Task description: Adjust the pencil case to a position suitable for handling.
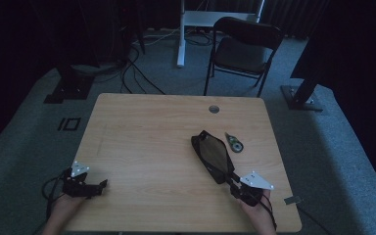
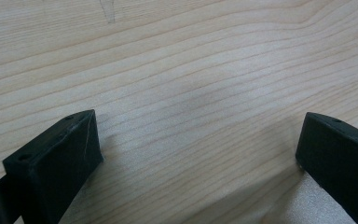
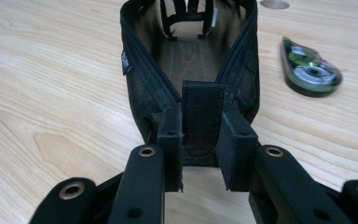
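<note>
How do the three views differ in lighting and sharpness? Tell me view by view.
High view: dim and underexposed, the surroundings near black, the mesh pouch a dark shape on the table. Left gripper view: bright, wood grain crisp, soft shadows beneath the open left gripper. Right gripper view: well lit, the right gripper shut on the pouch's tab is sharp; the correction tape dispenser looks slightly soft.
</note>
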Demonstrator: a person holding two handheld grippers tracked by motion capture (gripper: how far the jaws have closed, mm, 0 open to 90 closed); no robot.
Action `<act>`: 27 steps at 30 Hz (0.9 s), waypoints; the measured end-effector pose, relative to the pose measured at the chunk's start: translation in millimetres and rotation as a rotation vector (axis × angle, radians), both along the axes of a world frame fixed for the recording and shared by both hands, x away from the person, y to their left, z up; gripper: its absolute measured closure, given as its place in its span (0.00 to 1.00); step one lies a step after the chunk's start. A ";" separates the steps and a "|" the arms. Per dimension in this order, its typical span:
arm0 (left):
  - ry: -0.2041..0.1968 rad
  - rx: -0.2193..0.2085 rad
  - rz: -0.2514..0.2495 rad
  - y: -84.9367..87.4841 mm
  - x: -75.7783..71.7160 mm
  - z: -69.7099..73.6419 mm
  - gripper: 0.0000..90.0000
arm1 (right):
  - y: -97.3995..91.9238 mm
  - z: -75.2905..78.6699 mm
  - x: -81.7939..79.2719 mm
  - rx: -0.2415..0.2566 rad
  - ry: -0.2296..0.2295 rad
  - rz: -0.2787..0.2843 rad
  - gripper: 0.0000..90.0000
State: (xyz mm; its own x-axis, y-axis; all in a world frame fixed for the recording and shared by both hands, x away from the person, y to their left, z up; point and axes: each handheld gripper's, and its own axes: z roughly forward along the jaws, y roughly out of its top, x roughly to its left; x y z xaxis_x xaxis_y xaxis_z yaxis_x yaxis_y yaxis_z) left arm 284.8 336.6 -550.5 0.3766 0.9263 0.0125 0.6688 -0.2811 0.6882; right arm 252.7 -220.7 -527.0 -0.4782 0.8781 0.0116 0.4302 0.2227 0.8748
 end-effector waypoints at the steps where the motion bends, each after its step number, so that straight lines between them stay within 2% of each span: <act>1: 0.000 0.001 0.000 0.0 0.0 0.0 0.00 | -0.5 0.2 -1.6 0.005 0.000 -0.005 0.80; 3: 0.000 0.000 0.000 0.0 0.0 0.0 0.00 | -0.9 0.0 -4.9 -0.002 0.000 -0.006 0.80; 7: 0.000 0.000 0.000 0.0 0.0 0.0 0.00 | -3.8 -1.6 -10.5 0.020 0.007 -0.025 0.80; 14: 0.000 0.000 0.000 0.0 0.0 0.0 0.00 | -4.2 -0.5 -17.5 0.004 0.004 -0.015 0.80; 17: 0.000 0.000 0.000 0.0 0.0 0.0 0.00 | -5.7 0.8 -17.3 0.025 0.017 -0.019 0.78; 20: 0.000 0.000 0.000 0.0 0.0 0.0 0.00 | -8.0 3.6 -16.0 0.032 0.020 -0.034 0.71; 27: 0.000 0.000 0.000 0.0 0.0 0.0 0.00 | -14.4 14.9 -11.6 0.065 -0.011 -0.011 0.49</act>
State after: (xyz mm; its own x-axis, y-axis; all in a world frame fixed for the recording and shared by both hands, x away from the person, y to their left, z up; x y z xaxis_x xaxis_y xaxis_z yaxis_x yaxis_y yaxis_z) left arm 284.8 336.6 -550.5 0.3765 0.9263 0.0124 0.6688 -0.2811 0.6883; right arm 241.1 -235.1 -512.1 -0.4687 0.8810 0.0641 0.4229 0.1601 0.8919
